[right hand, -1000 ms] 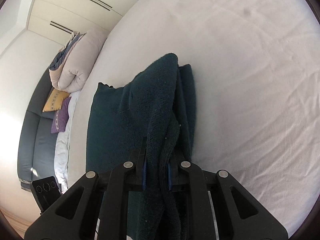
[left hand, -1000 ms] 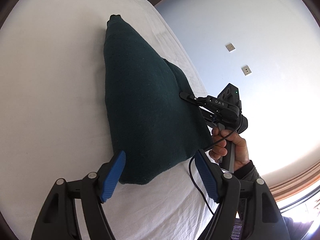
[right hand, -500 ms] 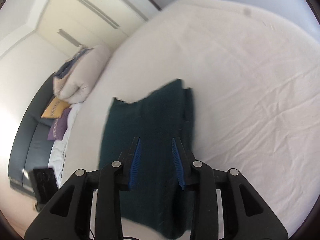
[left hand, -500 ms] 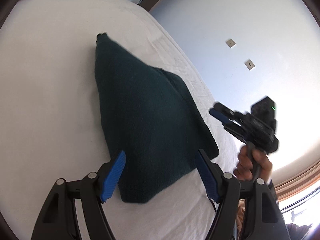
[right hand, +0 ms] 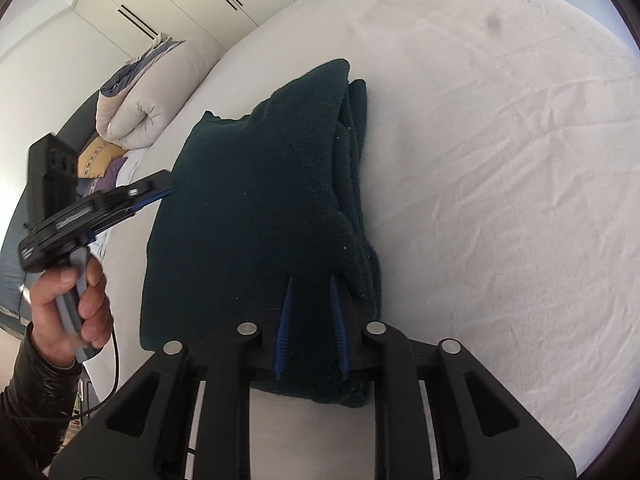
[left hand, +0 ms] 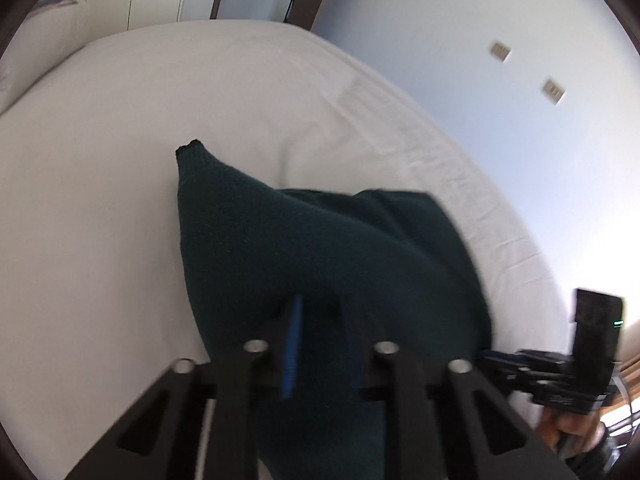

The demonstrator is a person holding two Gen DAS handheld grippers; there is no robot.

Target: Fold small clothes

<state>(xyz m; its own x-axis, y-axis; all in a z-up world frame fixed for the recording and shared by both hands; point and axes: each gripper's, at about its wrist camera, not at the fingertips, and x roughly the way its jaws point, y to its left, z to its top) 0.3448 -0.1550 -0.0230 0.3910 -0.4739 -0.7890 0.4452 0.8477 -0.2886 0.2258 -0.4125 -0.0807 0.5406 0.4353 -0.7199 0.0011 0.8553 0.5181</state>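
A dark green knitted garment (right hand: 256,208) lies folded on the white bed sheet (right hand: 500,160); it also shows in the left wrist view (left hand: 320,264). My right gripper (right hand: 310,284) hovers over its near right edge, jaws a narrow gap apart, nothing between them. My left gripper (left hand: 316,304) sits low over the garment's near end, jaws narrowed, blurred; whether cloth is pinched is unclear. From the right wrist view the left gripper (right hand: 160,190) is at the garment's left edge.
A rolled duvet (right hand: 148,92) and cushions (right hand: 100,156) lie at the far left on a grey sofa. Wardrobe doors (right hand: 168,4) stand behind. A wall with two sockets (left hand: 554,90) runs along the bed's right edge.
My right gripper let go of the raised garment edge, which dropped flat, then narrowed above it. My left gripper moved forward over the garment and its jaws narrowed from wide open.
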